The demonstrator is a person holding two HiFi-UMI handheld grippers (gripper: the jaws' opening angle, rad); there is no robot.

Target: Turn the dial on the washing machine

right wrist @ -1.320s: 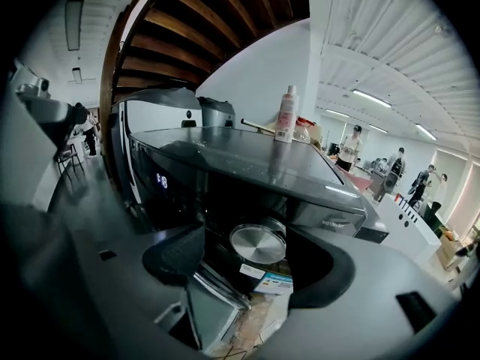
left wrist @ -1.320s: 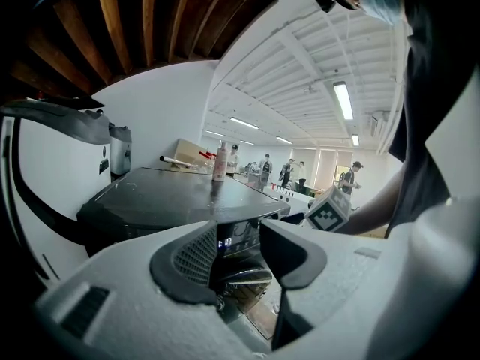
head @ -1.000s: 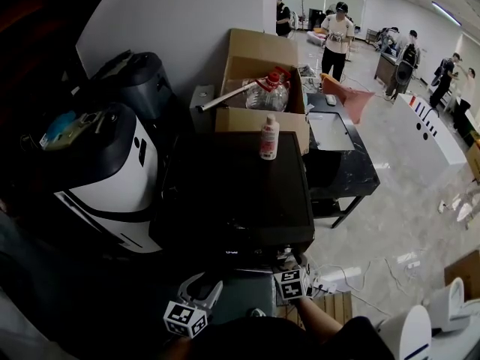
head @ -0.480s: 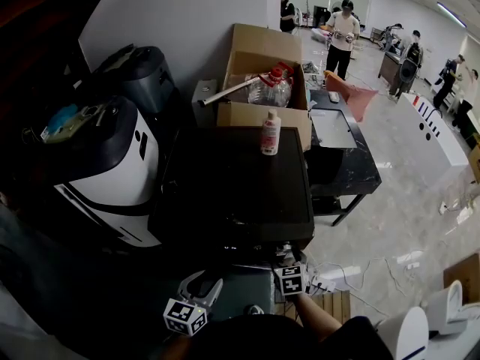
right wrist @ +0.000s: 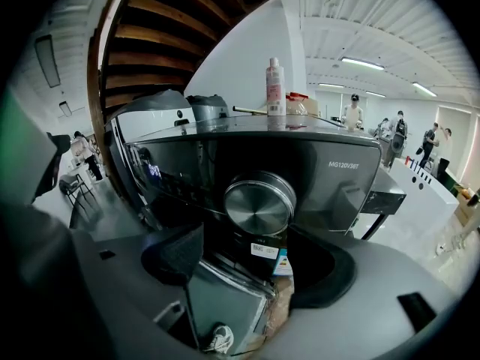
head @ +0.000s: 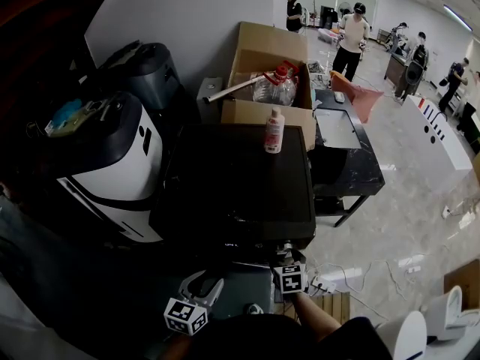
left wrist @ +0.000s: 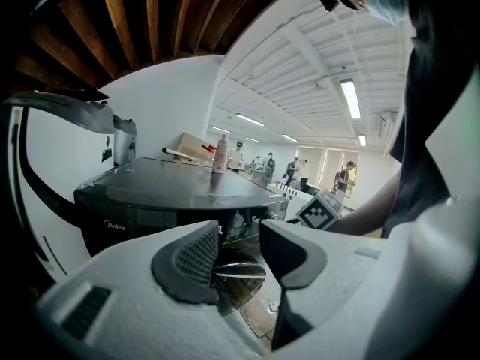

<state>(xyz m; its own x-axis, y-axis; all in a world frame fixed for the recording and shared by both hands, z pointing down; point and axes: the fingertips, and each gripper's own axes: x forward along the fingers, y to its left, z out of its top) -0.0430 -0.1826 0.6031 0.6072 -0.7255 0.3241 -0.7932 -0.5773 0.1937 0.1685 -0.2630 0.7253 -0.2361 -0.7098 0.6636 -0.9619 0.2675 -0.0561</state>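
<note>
The black washing machine [head: 240,178] fills the middle of the head view. Its round silver dial [right wrist: 259,203] sits on the front panel at the right, straight ahead in the right gripper view. My right gripper [right wrist: 247,259] is open just short of the dial, with its dark pads below and to either side, touching nothing. In the head view the right gripper [head: 287,265] is at the machine's front right corner. My left gripper [left wrist: 240,250] is open and empty, low in front of the machine's left front. The head view shows the left gripper [head: 201,287] beside the right one.
A white bottle [head: 274,130] stands on the machine's top near the back. Behind it is an open cardboard box [head: 270,81]. A white and black appliance [head: 112,171] stands at the left, a dark table [head: 341,148] at the right. A power strip [head: 330,282] lies on the floor. Several people stand far off.
The head view has shifted slightly. Both grippers stay almost where they were in front of the machine.
</note>
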